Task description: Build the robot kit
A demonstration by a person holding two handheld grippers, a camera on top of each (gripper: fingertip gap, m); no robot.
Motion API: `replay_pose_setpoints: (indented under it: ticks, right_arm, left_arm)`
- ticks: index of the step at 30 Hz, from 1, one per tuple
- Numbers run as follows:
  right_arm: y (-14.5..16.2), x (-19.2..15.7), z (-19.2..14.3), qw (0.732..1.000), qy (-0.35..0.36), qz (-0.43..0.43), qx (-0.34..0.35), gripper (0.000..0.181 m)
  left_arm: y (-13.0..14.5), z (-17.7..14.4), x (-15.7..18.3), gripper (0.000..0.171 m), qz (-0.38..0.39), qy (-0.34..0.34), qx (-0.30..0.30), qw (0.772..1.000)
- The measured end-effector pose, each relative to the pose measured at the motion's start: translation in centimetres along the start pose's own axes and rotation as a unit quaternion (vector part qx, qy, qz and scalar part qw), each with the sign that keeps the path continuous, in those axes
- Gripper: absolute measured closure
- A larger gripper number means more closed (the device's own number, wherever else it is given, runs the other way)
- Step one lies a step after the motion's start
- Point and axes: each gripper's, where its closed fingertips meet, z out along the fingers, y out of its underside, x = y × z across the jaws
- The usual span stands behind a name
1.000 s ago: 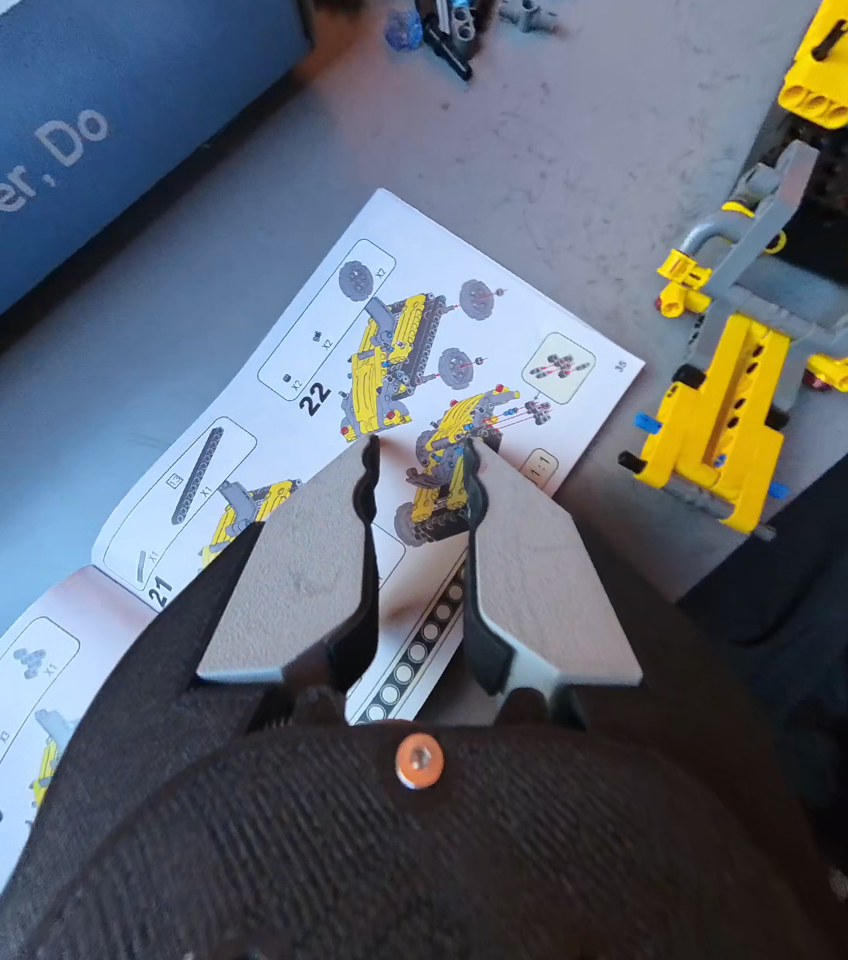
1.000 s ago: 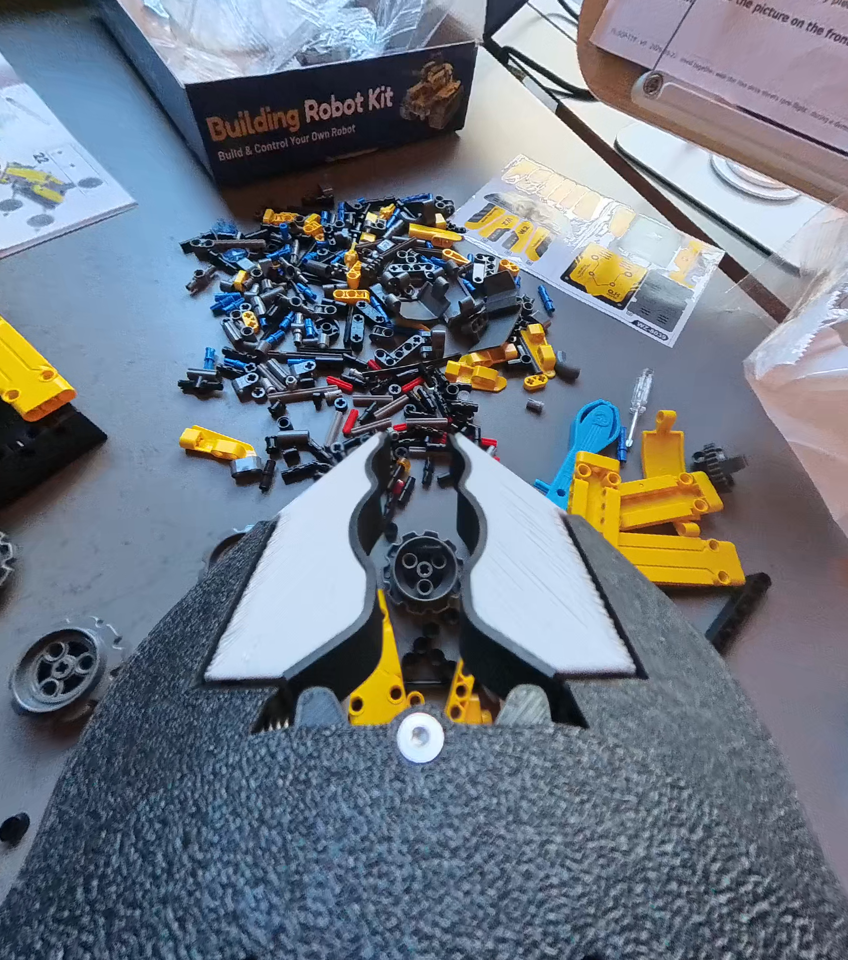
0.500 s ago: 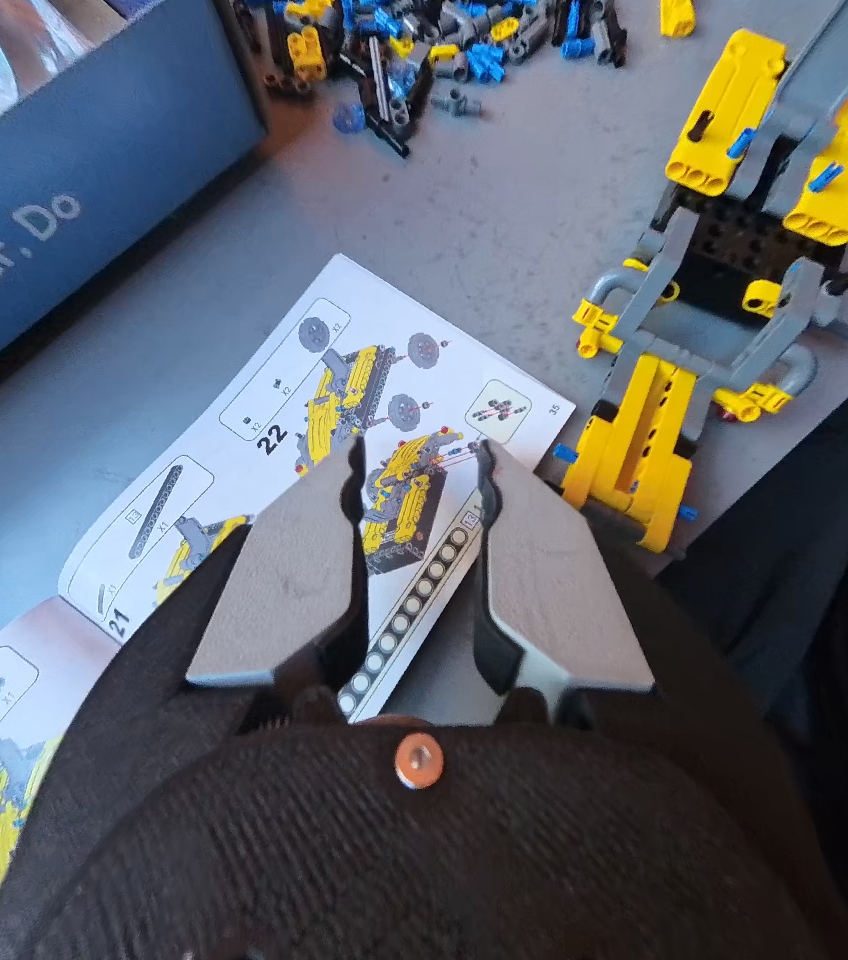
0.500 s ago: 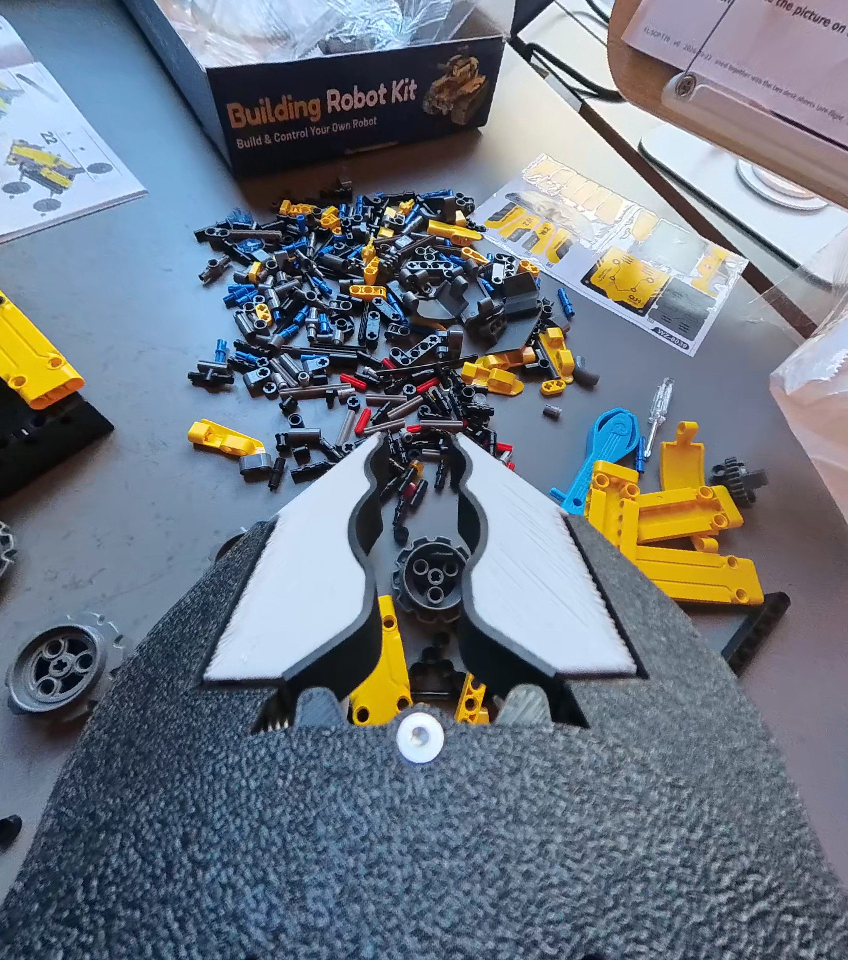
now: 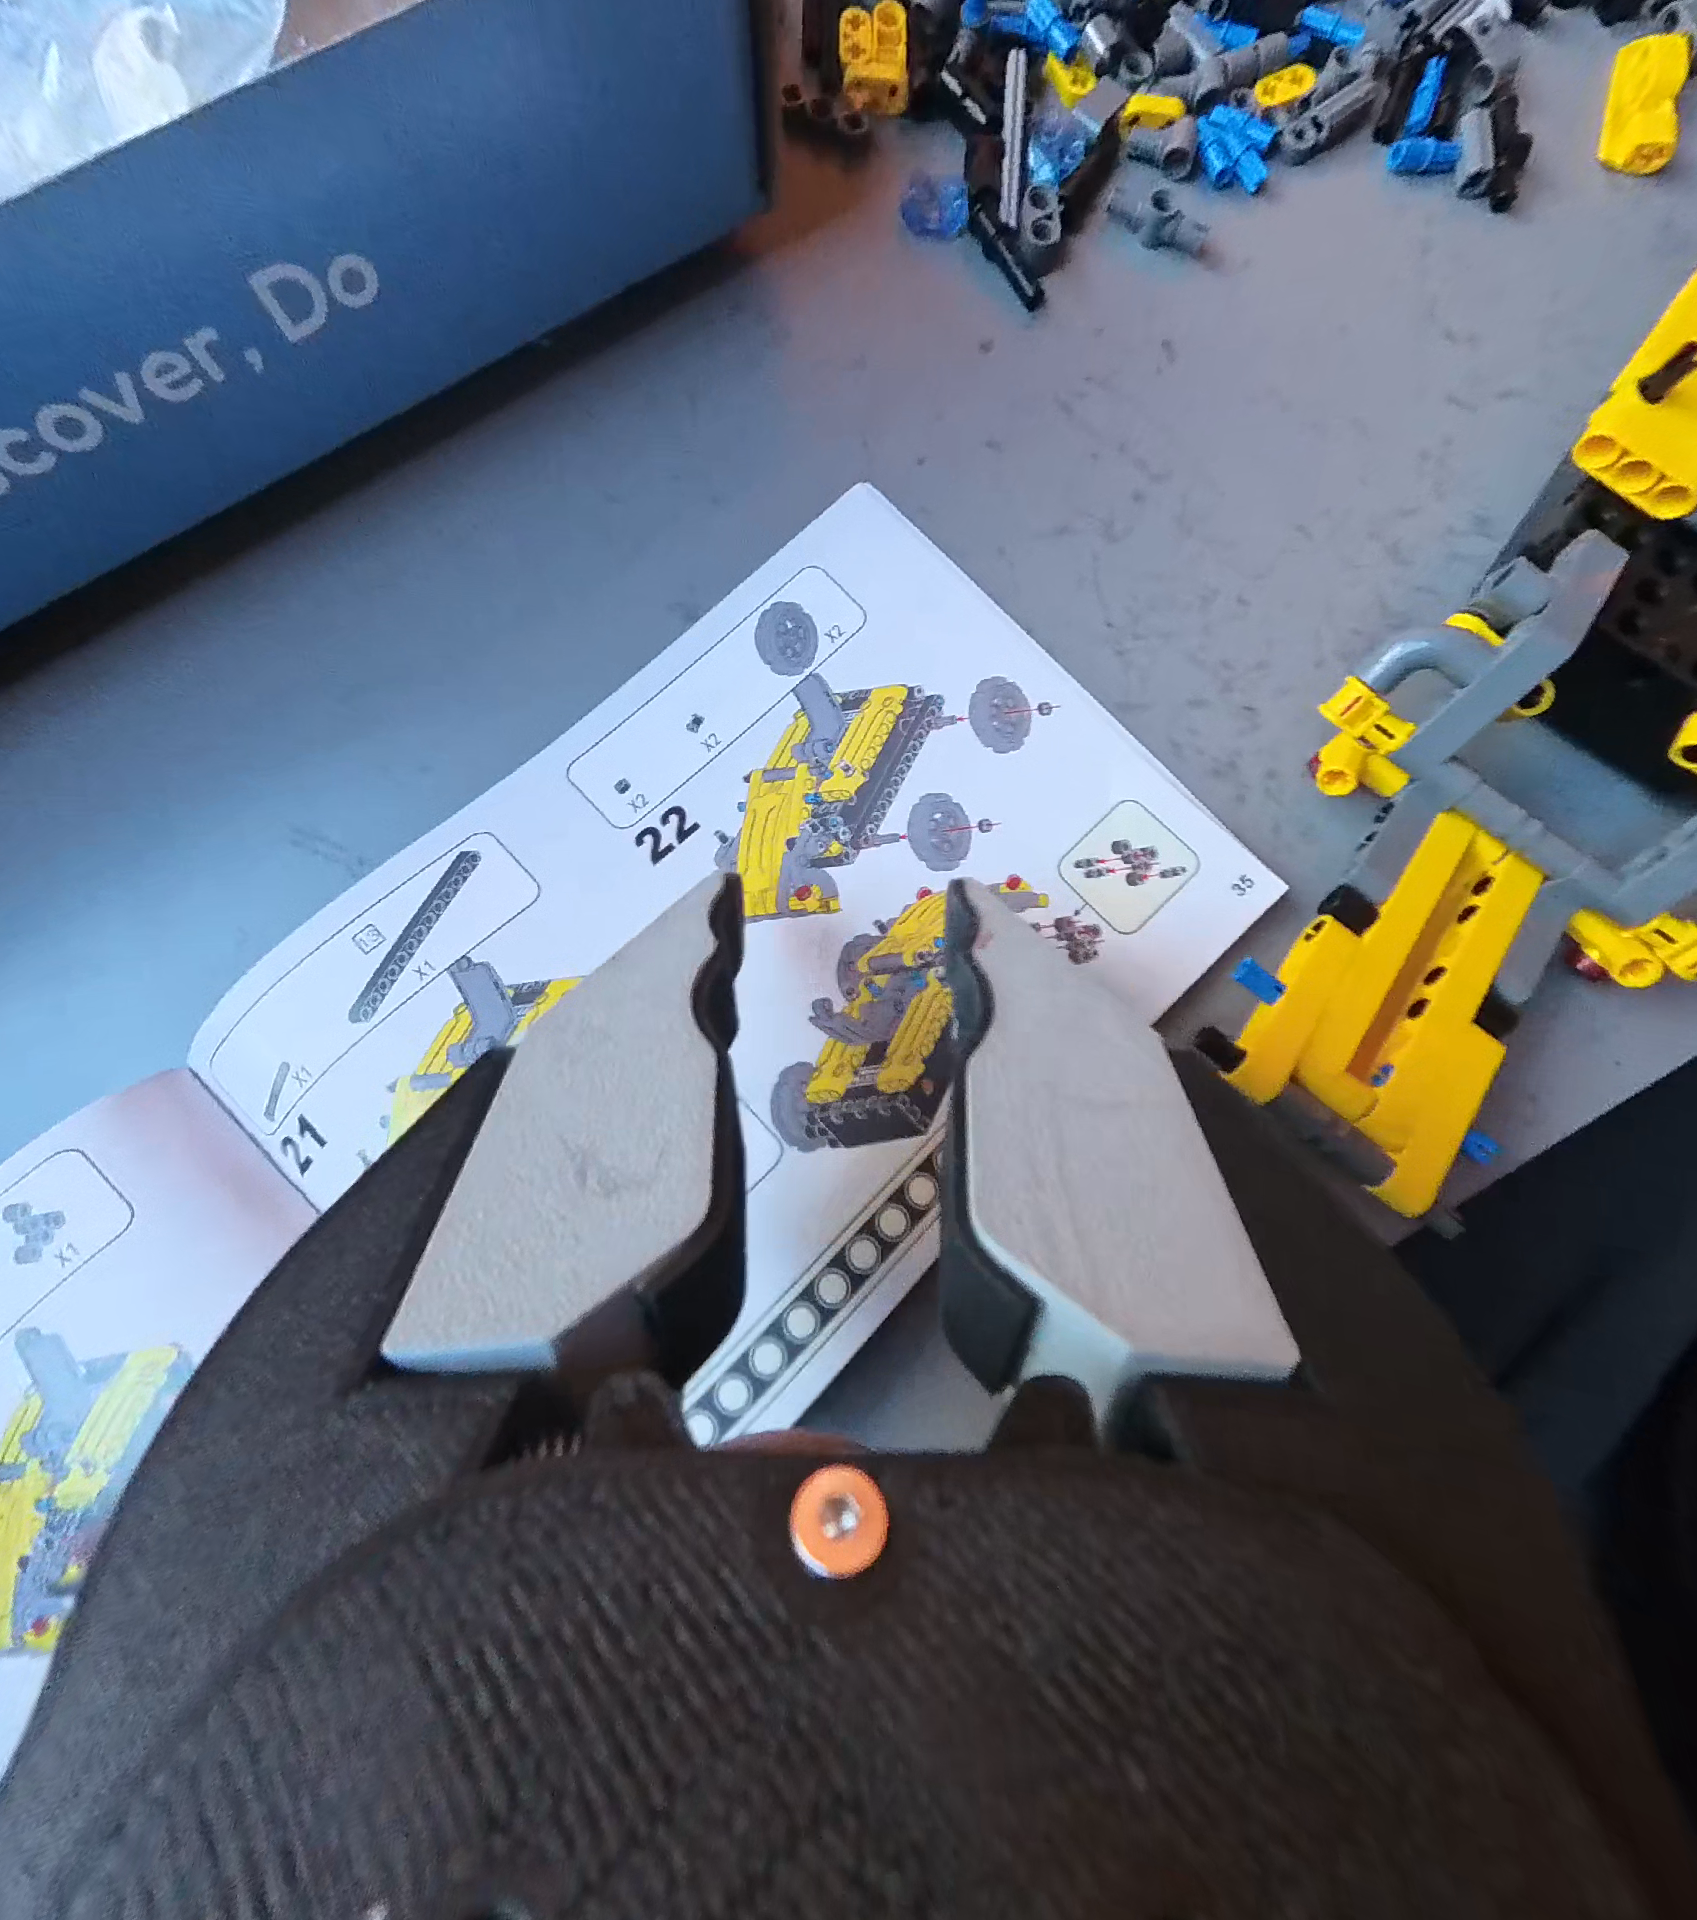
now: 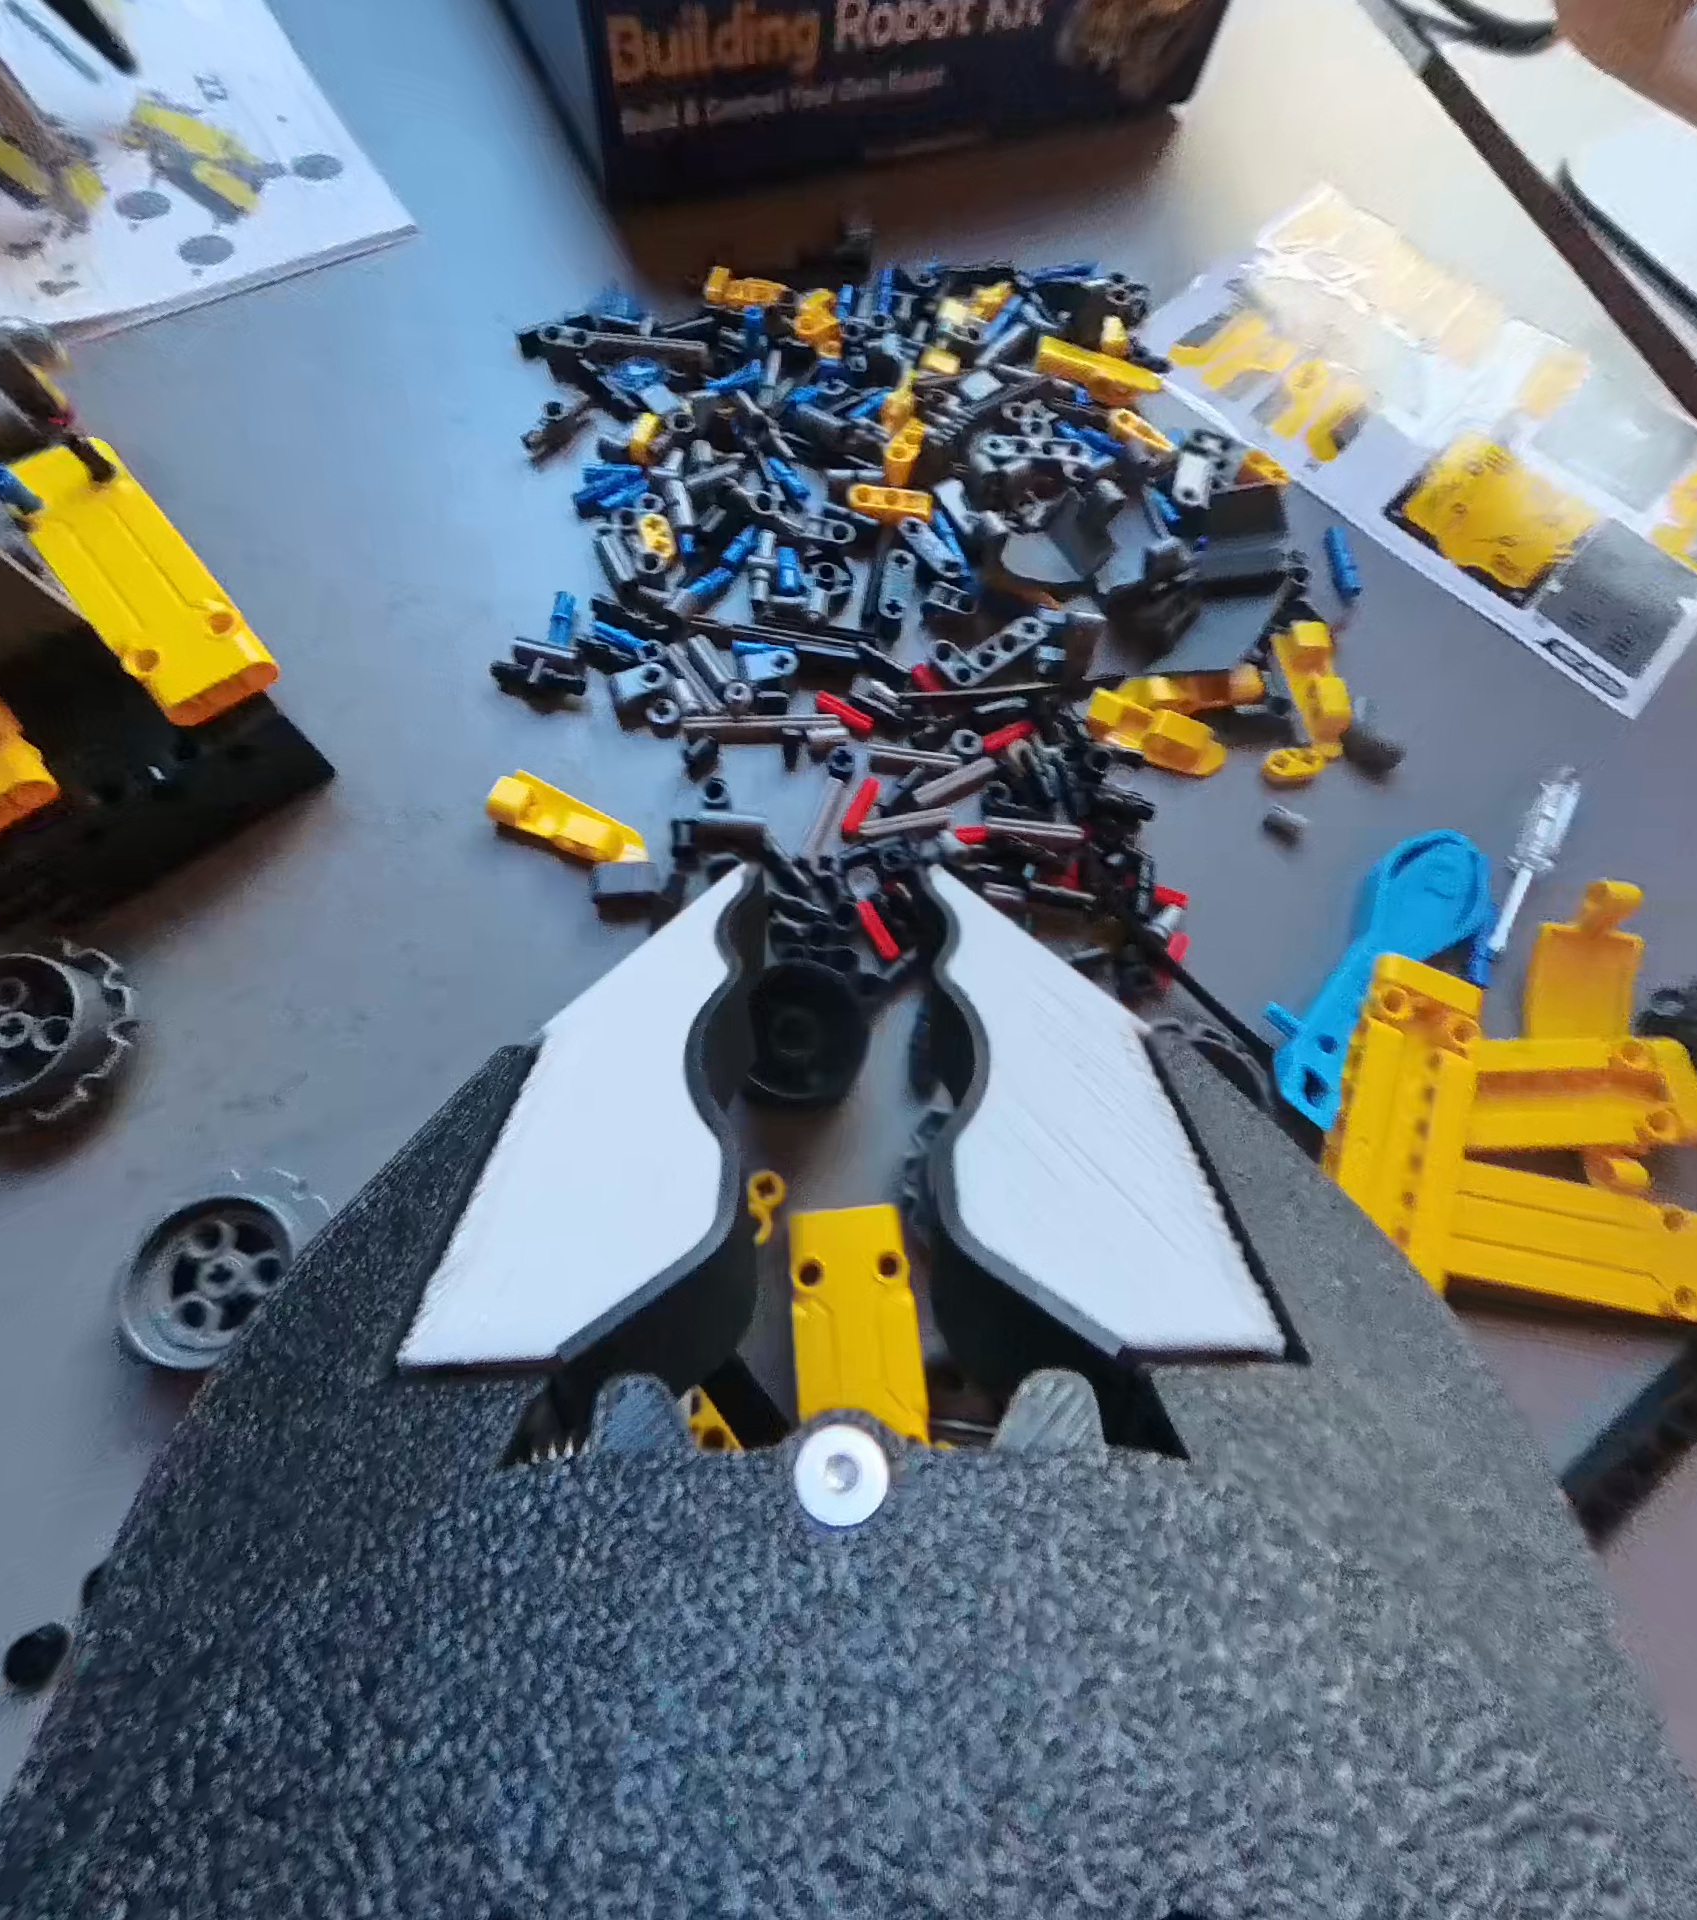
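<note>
Grey bench (image 5: 1083,436): dark blue cardboard box (image 5: 304,260) at the far side, open white instruction booklet (image 5: 532,831) in front of it. The half-built yellow-and-black brick vehicle (image 5: 1395,997) sits beside the booklet, long axis running from the near bench edge away.

Left gripper (image 5: 839,904) hangs over the booklet, jaws moderately apart, empty.

Right gripper (image 6: 839,883) is at the near edge of the loose pile of small black, blue and yellow bricks (image 6: 875,582). Its jaws are apart around a dark round toothed wheel (image 6: 792,1029). The wheel sits against the left finger with a gap on the other side, so it looks unclamped.
</note>
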Motion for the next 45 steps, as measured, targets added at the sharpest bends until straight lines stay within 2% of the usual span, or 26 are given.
replay_pose_setpoints:
  ticks: [3, 7, 13, 18, 25, 27, 30, 33, 36, 38, 45]
  right_arm:
    - [-0.1, -0.8, 0.6, 1.000, -0.013, 0.003, -0.009, 0.155]
    - [1.9, -1.1, 1.5, 0.997, -0.007, -0.016, -0.073, 0.155]
    - [1.9, -1.6, 1.5, 0.997, -0.015, -0.019, -0.077, 0.157]
    - [0.1, -1.2, 0.4, 1.000, -0.008, -0.013, -0.027, 0.160]
    - [-1.8, 0.1, -1.5, 0.999, 0.007, -0.005, 0.052, 0.161]
    - [-2.1, 0.8, -2.0, 0.997, 0.012, 0.001, 0.076, 0.161]
    - [-2.5, 1.8, -3.0, 0.993, 0.016, 0.015, 0.116, 0.161]
    - [-2.8, 3.1, -4.3, 0.988, 0.032, 0.043, 0.147, 0.160]
    - [-3.9, 3.2, -5.6, 0.984, 0.028, 0.069, 0.163, 0.157]
    - [-4.4, 3.2, -6.3, 0.984, 0.035, 0.076, 0.160, 0.157]
    - [-5.0, 2.2, -7.3, 0.988, 0.062, 0.071, 0.126, 0.157]
  left_arm:
    - [0.7, 0.7, 0.4, 0.136, 0.007, 0.006, -0.028, 1.000]
    - [0.9, 0.7, 0.6, 0.132, 0.023, 0.000, -0.039, 0.999]
    - [0.8, 0.8, 1.1, 0.129, 0.025, 0.001, -0.048, 0.999]
    - [0.9, 0.7, 1.4, 0.123, 0.019, 0.013, -0.040, 0.999]
    - [1.3, 0.3, 2.0, 0.128, 0.038, 0.028, -0.045, 0.998]
    - [1.0, 0.3, 2.5, 0.133, 0.037, 0.037, -0.029, 0.998]
    - [0.2, -0.2, 2.4, 0.133, 0.030, 0.029, 0.009, 0.999]
    - [0.2, -0.6, 0.6, 0.133, 0.018, -0.003, 0.013, 1.000]
    - [0.3, -0.5, -0.4, 0.133, 0.008, 0.008, 0.016, 1.000]
    - [1.3, 0.2, -0.5, 0.131, 0.004, 0.024, -0.007, 1.000]
    - [0.9, 0.4, -0.4, 0.132, 0.023, 0.038, 0.045, 0.998]
